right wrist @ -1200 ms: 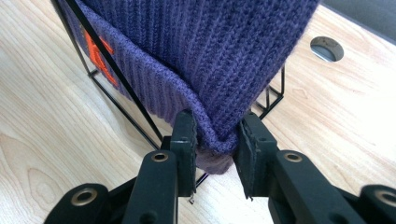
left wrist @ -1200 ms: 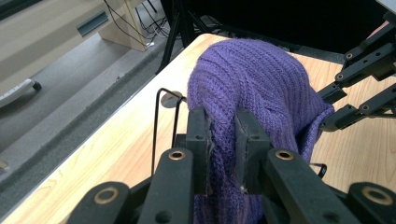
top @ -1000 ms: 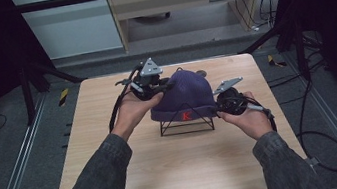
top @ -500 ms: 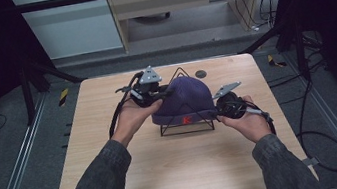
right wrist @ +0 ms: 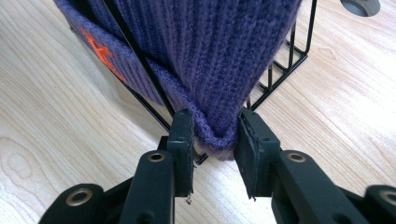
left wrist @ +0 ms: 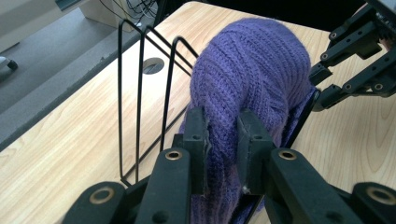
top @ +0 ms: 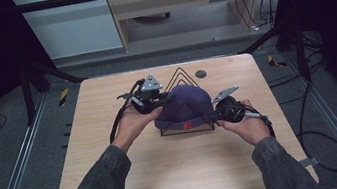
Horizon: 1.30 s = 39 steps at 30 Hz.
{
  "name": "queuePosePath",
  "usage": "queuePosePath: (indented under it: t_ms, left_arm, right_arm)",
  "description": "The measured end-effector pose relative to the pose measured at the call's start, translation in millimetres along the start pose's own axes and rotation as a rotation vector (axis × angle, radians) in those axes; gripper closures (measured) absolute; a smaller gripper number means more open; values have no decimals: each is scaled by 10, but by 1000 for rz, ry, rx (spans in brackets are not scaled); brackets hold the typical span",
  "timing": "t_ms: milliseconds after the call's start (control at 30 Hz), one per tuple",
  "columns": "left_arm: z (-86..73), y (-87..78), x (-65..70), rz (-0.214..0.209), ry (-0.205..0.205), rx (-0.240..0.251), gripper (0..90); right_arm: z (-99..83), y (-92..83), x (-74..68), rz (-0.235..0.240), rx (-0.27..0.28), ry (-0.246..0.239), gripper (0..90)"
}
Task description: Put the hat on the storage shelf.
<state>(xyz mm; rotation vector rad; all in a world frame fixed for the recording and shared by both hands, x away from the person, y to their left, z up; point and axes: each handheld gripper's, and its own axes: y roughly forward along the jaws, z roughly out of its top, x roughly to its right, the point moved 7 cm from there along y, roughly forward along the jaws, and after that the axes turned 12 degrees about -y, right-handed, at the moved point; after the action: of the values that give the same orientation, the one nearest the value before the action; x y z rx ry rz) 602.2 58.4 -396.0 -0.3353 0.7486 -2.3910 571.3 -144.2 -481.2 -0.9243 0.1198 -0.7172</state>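
Pale wooden worktop (top: 177, 169) carries a wire rack (top: 180, 78) draped with a soft, light purple beanie (top: 184, 105); left tongs (left wrist: 223, 140) and right tongs (right wrist: 214, 135) each pinch its stretchy brim, the best hold.

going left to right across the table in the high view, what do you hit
left tool clamped on the hat's left side → purple knit hat pulled over the black wire rack → right tool clamped on the hat's right edge
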Motion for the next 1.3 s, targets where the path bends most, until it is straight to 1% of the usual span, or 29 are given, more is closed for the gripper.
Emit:
queuePosePath:
  t_ms: [200,400,467,567,800,900,1000,1200,1300]
  left_arm:
    - [-54,12,-10,-2,-5,-3,755]
    - [-98,22,4,-10,-4,-5,743]
    - [-108,25,6,-10,-6,-5,739]
    - [-123,32,4,-14,-11,-9,729]
    - [-121,34,12,-17,-9,-7,716]
    - [-121,28,15,-17,-10,-7,690]
    - [-126,-10,26,-17,-9,9,675]
    - [-144,-70,29,-13,-14,26,659]
    - [-126,-120,27,-4,-13,41,649]
  right_arm:
    - [-28,33,-16,6,3,8,688]
    - [-80,58,-35,14,-9,19,680]
    - [-86,63,-38,16,-6,11,677]
    - [-105,64,-40,17,-7,24,671]
    - [-111,55,-44,18,-9,23,665]
    - [-119,52,-45,20,-13,20,653]
    - [-131,33,-68,24,-10,29,629]
    - [-159,8,-80,21,-5,32,612]
    - [-160,-13,-96,21,7,33,607]
